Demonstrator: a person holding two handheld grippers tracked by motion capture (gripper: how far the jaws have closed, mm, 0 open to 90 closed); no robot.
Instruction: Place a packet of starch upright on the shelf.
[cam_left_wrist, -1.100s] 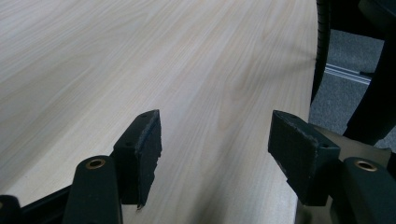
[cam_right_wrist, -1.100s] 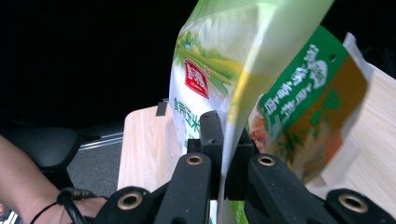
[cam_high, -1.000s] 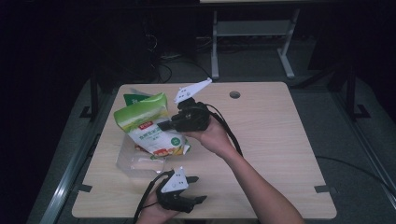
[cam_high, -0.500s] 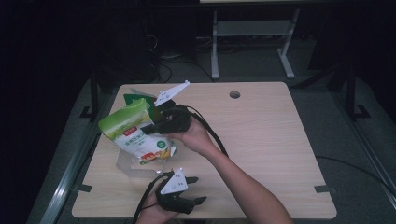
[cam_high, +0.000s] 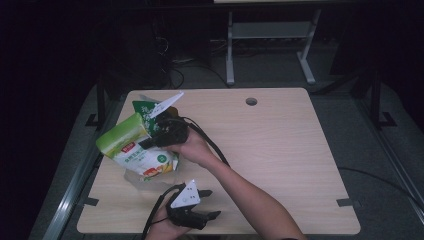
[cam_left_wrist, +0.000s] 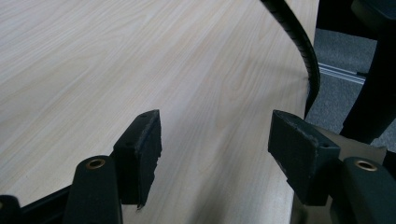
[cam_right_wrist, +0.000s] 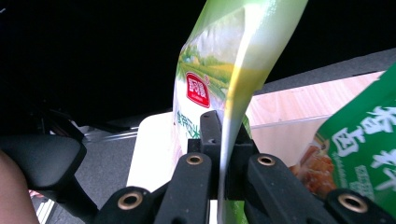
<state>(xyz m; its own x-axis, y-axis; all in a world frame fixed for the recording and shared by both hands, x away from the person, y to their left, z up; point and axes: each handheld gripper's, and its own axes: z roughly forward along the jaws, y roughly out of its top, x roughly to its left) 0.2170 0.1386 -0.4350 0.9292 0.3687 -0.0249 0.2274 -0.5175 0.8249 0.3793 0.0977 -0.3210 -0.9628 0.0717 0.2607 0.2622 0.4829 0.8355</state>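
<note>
A light green snack bag (cam_high: 126, 146) hangs tilted over the table's left part, and my right gripper (cam_high: 150, 142) is shut on its edge. In the right gripper view the jaws (cam_right_wrist: 223, 140) pinch the bag's (cam_right_wrist: 210, 79) thin seam. A dark green packet (cam_high: 144, 109) stands just behind it and appears again (cam_right_wrist: 359, 149) at the right of the right gripper view. My left gripper (cam_high: 212, 204) rests near the table's front edge, open with nothing between its fingers; its jaws (cam_left_wrist: 215, 135) stand wide over bare wood.
A clear plastic container (cam_high: 134, 176) sits under the hanging bag on the wooden table (cam_high: 280, 150). A cable hole (cam_high: 251, 101) lies at the back. The right gripper's cable (cam_left_wrist: 303, 51) arcs past the left gripper. A metal frame (cam_high: 270, 35) stands behind the table.
My right gripper has carried the light green bag leftward and lower, tipping it further toward the table's left edge. The left gripper has stayed put.
</note>
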